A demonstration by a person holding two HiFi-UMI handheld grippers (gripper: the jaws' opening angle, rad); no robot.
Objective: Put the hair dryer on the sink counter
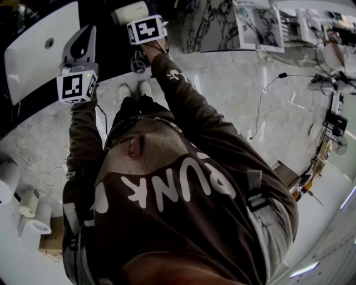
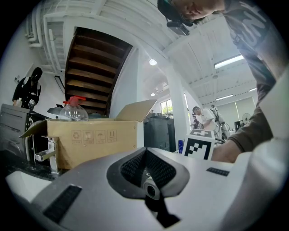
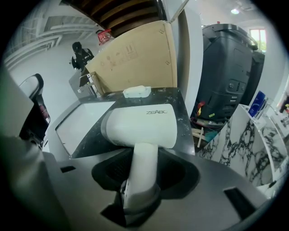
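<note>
The white hair dryer point(image 3: 142, 126) lies with its body on the dark sink counter point(image 3: 178, 108), to the right of the white basin point(image 3: 86, 122). Its handle runs back between the jaws of my right gripper point(image 3: 146, 153), with dark gaps on both sides of it, so the jaws stand open around it. In the head view the dryer point(image 1: 130, 12) sits just beyond the right gripper's marker cube point(image 1: 146, 29). My left gripper point(image 1: 80, 42) hovers over the basin point(image 1: 33, 50), shut with nothing in it point(image 2: 145, 151).
A cardboard box point(image 3: 135, 58) stands behind the counter beside a faucet point(image 3: 92, 85) and a small white dish point(image 3: 137, 91). A black bin point(image 3: 230, 76) is to the right. A dark cord point(image 1: 139, 58) hangs below the counter edge. Paper rolls point(image 1: 28, 211) lie on the floor.
</note>
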